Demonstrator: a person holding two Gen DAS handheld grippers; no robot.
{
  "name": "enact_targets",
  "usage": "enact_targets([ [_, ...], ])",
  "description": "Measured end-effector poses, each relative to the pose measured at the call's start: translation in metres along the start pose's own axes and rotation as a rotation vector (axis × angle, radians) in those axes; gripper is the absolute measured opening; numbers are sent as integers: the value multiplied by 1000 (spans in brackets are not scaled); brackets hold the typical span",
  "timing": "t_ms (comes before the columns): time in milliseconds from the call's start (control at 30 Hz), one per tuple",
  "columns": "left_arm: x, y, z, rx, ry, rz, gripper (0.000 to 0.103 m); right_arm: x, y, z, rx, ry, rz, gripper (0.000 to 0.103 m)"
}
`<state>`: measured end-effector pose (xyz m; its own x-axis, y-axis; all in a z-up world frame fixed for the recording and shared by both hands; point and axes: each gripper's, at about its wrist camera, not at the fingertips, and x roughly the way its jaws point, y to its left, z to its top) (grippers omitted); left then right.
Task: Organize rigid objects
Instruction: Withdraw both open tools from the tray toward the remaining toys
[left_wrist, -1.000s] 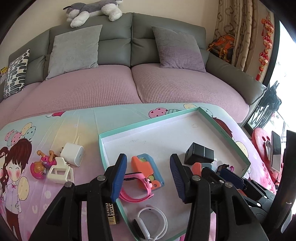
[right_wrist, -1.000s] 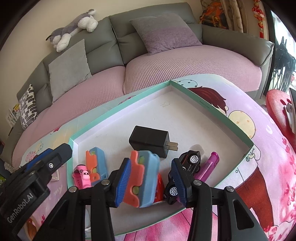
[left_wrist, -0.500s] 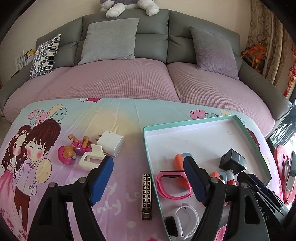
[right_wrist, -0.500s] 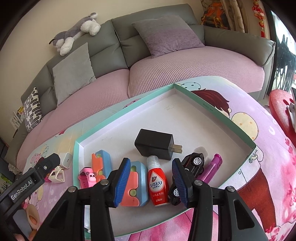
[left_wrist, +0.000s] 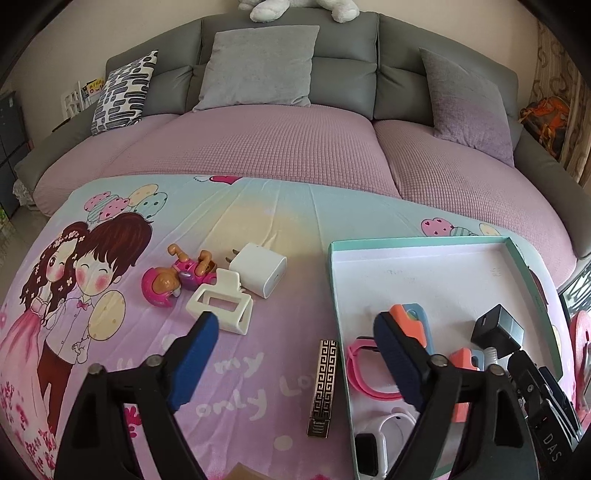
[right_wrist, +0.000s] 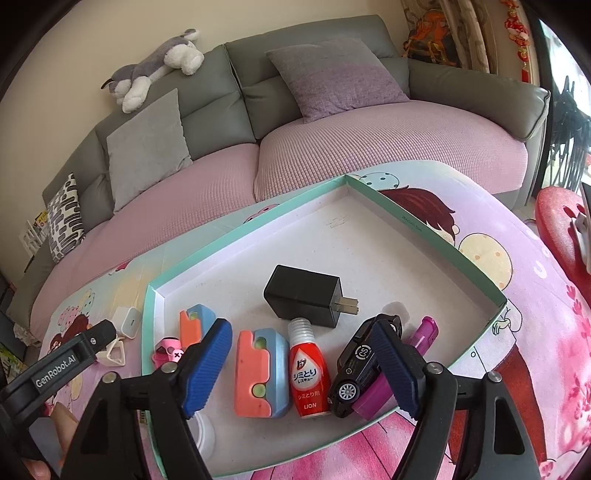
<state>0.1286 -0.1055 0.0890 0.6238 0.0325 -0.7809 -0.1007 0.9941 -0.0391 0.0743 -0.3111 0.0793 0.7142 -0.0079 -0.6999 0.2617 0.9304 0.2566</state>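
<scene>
The left gripper (left_wrist: 295, 354) partly hides a pink band (left_wrist: 360, 363) in the tray (left_wrist: 334, 280). Both it and the right gripper (right_wrist: 301, 363) hover empty, jaws spread wide.

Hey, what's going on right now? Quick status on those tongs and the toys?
Both tongs open, empty. Gold bar outside tray, between left fingers. Nothing blocking.

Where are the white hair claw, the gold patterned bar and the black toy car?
white hair claw (left_wrist: 220, 307), left wrist view, on its rectangular frame.
gold patterned bar (left_wrist: 323, 384), left wrist view, mid-length.
black toy car (right_wrist: 356, 363), right wrist view, on its roof.
</scene>
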Motion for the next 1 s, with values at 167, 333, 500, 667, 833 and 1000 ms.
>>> enact_targets([
  [167, 1, 2, -2, -27, -8, 21, 101, 1, 1, -1, -28, -7, 1, 103],
  [333, 2, 5, -3, -65, -10, 8, 101, 0, 4, -1, -49, -13, -5, 103],
  [500, 4, 2, -5, -52, -7, 16, 101, -1, 3, -1, -50, -11, -4, 103],
  [667, 3, -2, -5, -45, -4, 10, 101, 1, 3, -2, -55, -1, -9, 103],
  [833, 0, 4, -3, -69, -15, 3, 101, -3, 7, -1, -58, -17, -10, 103],
  [1000, -7, 23, 3, -115, -38, 21, 101, -11, 24, -1, -95, -50, 22, 103],
])
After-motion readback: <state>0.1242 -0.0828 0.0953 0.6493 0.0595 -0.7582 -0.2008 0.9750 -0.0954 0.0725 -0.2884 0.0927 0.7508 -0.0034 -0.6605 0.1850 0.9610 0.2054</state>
